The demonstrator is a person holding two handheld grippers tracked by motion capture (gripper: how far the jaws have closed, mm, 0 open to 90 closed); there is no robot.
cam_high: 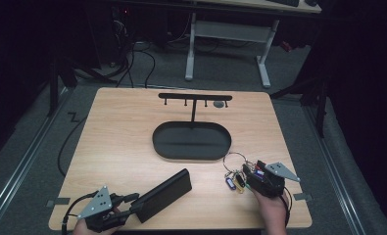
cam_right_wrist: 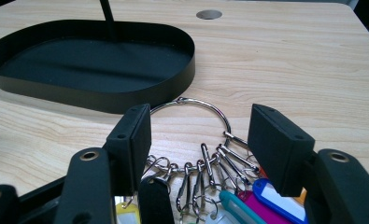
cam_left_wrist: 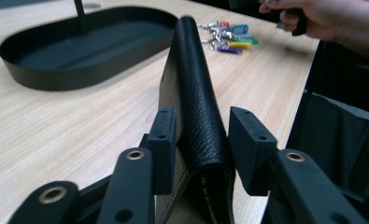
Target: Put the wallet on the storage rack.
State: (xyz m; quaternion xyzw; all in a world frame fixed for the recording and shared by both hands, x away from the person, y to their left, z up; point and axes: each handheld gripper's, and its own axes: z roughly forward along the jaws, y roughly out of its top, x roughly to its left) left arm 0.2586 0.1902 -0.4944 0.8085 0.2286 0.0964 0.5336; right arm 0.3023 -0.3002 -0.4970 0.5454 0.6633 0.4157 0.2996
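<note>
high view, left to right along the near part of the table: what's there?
left gripper → black wallet → bunch of keys → right gripper. The black tray with its hook stand lies farther back, so it is left out of the order.

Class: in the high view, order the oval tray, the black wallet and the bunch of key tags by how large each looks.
1. oval tray
2. black wallet
3. bunch of key tags, partly hidden by the right gripper

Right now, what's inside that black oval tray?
The tray holds nothing loose; a thin black post rises from its floor. Its near wall hides the closest strip of floor.
</note>
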